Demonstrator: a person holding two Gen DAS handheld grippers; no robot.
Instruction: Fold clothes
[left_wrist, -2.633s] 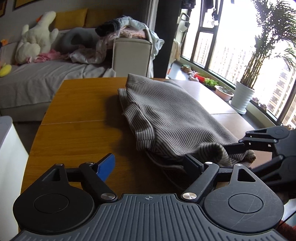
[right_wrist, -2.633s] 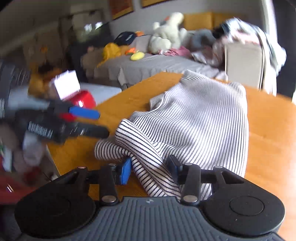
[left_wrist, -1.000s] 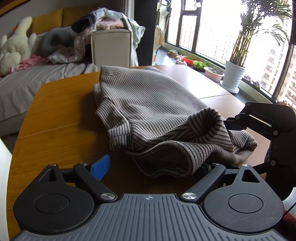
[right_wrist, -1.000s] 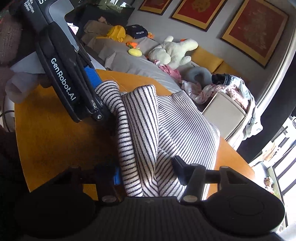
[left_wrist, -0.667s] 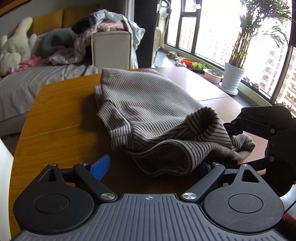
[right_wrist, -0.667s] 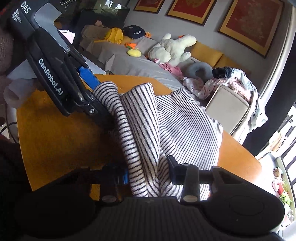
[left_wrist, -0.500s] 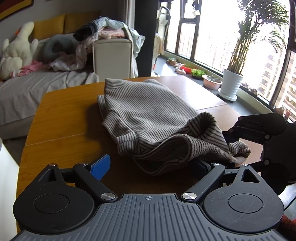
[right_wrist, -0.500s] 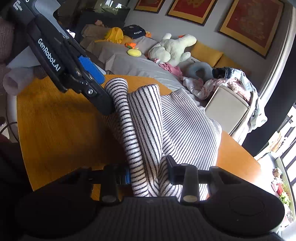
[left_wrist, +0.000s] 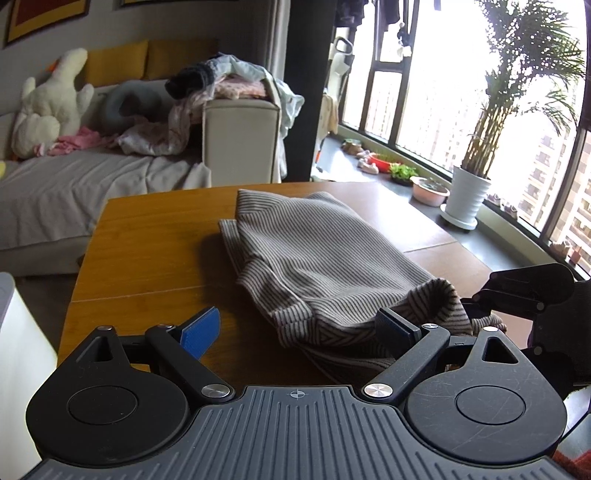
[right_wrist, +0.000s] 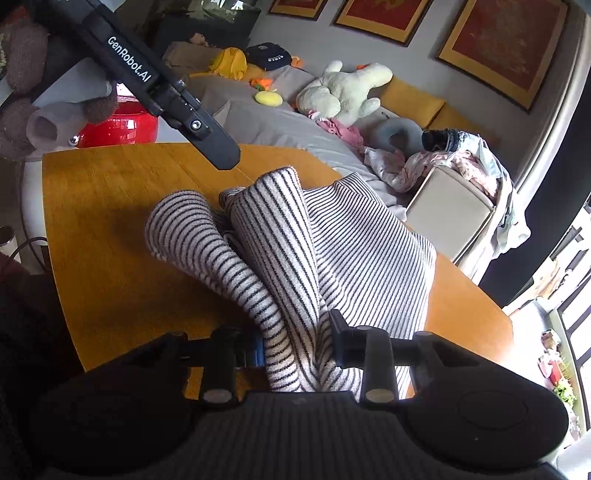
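Note:
A black-and-white striped knit garment (left_wrist: 317, 254) lies on the wooden table (left_wrist: 147, 236), its near end bunched up. In the right wrist view the garment (right_wrist: 354, 251) runs from the fingers toward the far table edge, with two folds of it standing up. My left gripper (left_wrist: 299, 328) is open and empty, its right finger beside the bunched near edge. My right gripper (right_wrist: 297, 345) is shut on the garment's near end and holds it raised. The left gripper shows in the right wrist view (right_wrist: 221, 155) above the table, apart from the cloth.
A sofa with a white plush toy (left_wrist: 48, 110) and a heap of clothes on a beige armrest (left_wrist: 240, 136) stand beyond the table. A potted palm (left_wrist: 469, 192) stands by the window at right. A red pot (right_wrist: 122, 129) sits at left.
My left gripper has pulled back and up, away from the bunched fold it was against. My right gripper stays shut on the garment's end.

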